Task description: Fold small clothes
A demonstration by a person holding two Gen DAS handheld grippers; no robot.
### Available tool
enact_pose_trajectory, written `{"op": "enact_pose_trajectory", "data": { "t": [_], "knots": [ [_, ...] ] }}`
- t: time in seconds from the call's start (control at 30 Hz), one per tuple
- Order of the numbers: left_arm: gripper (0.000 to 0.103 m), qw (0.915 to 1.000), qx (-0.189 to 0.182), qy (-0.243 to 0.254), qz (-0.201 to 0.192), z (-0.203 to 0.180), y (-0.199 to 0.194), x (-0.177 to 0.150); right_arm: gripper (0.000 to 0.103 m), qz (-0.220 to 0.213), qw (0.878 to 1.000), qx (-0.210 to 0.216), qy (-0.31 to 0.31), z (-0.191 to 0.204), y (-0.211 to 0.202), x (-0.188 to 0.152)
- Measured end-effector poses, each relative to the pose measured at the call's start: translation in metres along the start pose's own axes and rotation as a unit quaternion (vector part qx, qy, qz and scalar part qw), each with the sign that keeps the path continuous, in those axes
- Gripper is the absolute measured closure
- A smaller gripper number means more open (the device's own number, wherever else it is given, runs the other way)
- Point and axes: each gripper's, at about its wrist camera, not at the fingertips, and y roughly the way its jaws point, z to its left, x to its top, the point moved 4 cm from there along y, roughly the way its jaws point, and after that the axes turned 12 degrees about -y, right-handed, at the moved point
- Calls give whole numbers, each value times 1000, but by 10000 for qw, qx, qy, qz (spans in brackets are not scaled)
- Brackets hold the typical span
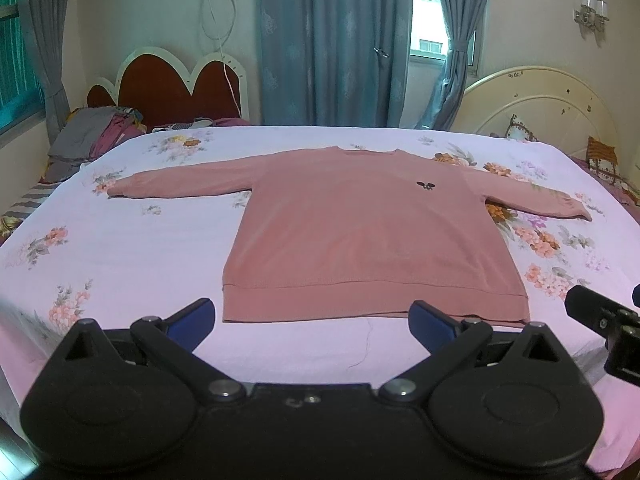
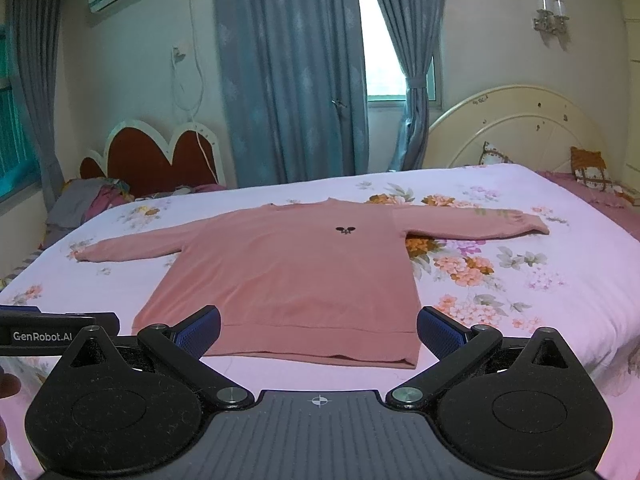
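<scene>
A pink long-sleeved sweater (image 1: pixel 360 232) lies flat on the bed with both sleeves spread out and the hem toward me; it also shows in the right wrist view (image 2: pixel 288 276). A small dark emblem (image 1: pixel 425 186) sits on its chest. My left gripper (image 1: pixel 312 320) is open and empty, hovering just short of the hem. My right gripper (image 2: pixel 318 332) is open and empty, also just short of the hem, toward its right half. The right gripper's body shows at the right edge of the left wrist view (image 1: pixel 604 320).
The bed has a pale floral sheet (image 1: pixel 120 248). A pile of grey and red clothes (image 1: pixel 92 136) lies at the back left by a red headboard (image 1: pixel 172 88). A cream headboard (image 1: pixel 540 108) with cushions stands at the right. Blue curtains hang behind.
</scene>
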Motion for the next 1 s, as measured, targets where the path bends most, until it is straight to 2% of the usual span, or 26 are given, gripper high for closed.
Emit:
{"op": "enact_pose_trajectory", "data": {
  "t": [1.0],
  "knots": [
    [0,10000,23,-34,-40,1,-1,-2,0,1,10000,18,-11,3,3,-3]
  ]
}}
